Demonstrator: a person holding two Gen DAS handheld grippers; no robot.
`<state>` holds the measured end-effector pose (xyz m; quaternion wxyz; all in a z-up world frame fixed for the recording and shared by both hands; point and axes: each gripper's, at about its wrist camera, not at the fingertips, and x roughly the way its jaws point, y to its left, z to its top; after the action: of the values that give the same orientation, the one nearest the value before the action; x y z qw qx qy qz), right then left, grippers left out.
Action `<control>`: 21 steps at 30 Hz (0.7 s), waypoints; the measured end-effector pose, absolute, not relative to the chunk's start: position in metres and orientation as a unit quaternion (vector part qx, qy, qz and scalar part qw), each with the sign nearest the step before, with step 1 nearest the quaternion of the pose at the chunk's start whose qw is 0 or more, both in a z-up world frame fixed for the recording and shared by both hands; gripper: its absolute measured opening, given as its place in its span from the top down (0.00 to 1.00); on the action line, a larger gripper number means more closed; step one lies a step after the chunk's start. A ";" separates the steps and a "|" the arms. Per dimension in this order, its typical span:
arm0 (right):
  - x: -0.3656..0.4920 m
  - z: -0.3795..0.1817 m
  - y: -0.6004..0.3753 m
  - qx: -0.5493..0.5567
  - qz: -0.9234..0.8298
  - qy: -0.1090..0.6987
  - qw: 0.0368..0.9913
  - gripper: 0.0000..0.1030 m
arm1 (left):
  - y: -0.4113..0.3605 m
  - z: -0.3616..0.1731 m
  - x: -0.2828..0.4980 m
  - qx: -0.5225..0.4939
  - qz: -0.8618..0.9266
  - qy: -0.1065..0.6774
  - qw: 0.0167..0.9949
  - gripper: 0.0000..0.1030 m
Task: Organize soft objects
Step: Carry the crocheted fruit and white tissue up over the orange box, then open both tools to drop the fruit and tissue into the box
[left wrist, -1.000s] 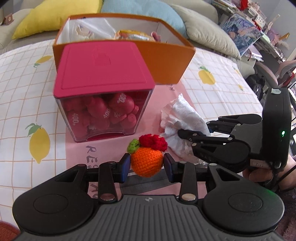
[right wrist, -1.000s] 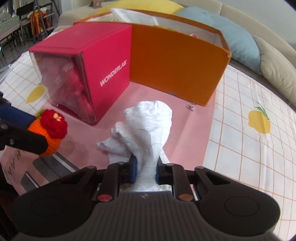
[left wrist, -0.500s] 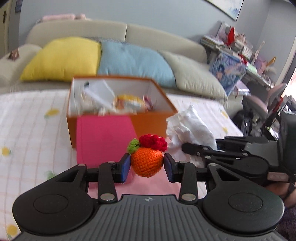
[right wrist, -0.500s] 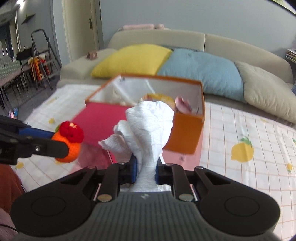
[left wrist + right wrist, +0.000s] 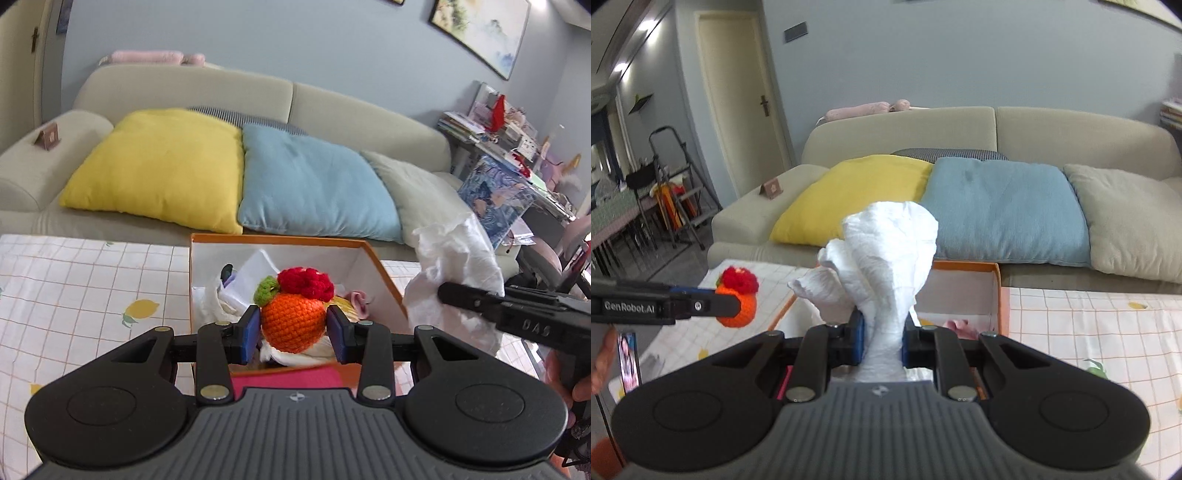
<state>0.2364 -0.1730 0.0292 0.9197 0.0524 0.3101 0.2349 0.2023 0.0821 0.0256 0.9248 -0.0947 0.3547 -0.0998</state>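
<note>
The left gripper [image 5: 293, 328] has its blue-padded fingers [image 5: 248, 330] closed on a crocheted orange fruit [image 5: 293, 325] topped with a red flower and a green leaf, holding it up in the air over the near end of the open orange box [image 5: 388, 282]. From the right wrist view the same crocheted orange fruit [image 5: 738, 306] hangs off to the left, clamped at the tip of the left gripper's long black arm, above the lemon-print cloth on the worktop [image 5: 1089, 325].

The right gripper [image 5: 882, 338] pinches a crumpled white tissue [image 5: 886, 258] by its narrowed lower end, and the rest of the tissue billows upward in front of the camera. In the left wrist view the crumpled white tissue [image 5: 454, 280] is held just to the right of the box, level with the fruit and a little apart from it.

Inside the orange box lie several pale, soft-looking things, a white bundle [image 5: 236, 291] and something pink [image 5: 358, 299] among them; what each one is I cannot tell from here. A strip of magenta [image 5: 291, 376] shows just under the left gripper's fingers, at the box's near edge.

Behind the worktop runs a beige sofa [image 5: 332, 110] with a yellow cushion [image 5: 162, 166], a blue cushion [image 5: 310, 184] and a pale grey-green cushion [image 5: 424, 192] side by side.
</note>
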 end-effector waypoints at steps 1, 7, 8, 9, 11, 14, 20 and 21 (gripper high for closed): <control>0.246 0.028 -0.172 0.057 0.232 0.314 0.919 0.84 | 0.083 0.021 0.211 -0.096 -0.101 0.363 0.921 0.58; 0.298 0.006 -0.158 0.045 0.209 0.342 0.915 0.84 | 0.074 -0.007 0.257 -0.093 -0.123 0.403 0.902 0.58; 0.309 0.001 -0.156 0.036 0.207 0.348 0.914 0.84 | 0.071 -0.011 0.264 -0.089 -0.126 0.406 0.901 0.58; 0.318 -0.003 -0.153 0.027 0.206 0.354 0.912 0.84 | 0.068 -0.015 0.272 -0.086 -0.126 0.410 0.899 0.58; 0.333 -0.016 -0.147 0.000 0.201 0.365 0.909 0.84 | 0.063 -0.023 0.286 -0.078 -0.122 0.420 0.896 0.58; 0.355 -0.034 -0.139 -0.050 0.190 0.378 0.905 0.84 | 0.056 -0.035 0.301 -0.055 -0.107 0.441 0.889 0.58; 0.371 -0.074 -0.133 -0.102 0.172 0.426 0.882 0.83 | 0.047 -0.057 0.313 -0.026 -0.095 0.489 0.867 0.57; 0.371 -0.080 -0.133 -0.106 0.170 0.433 0.879 0.83 | 0.048 -0.060 0.314 -0.021 -0.095 0.494 0.864 0.57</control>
<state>0.3709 -0.1331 -0.0805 0.8787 -0.1056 0.4333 0.1700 0.3139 0.0475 -0.0598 0.8641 -0.0210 0.4938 -0.0948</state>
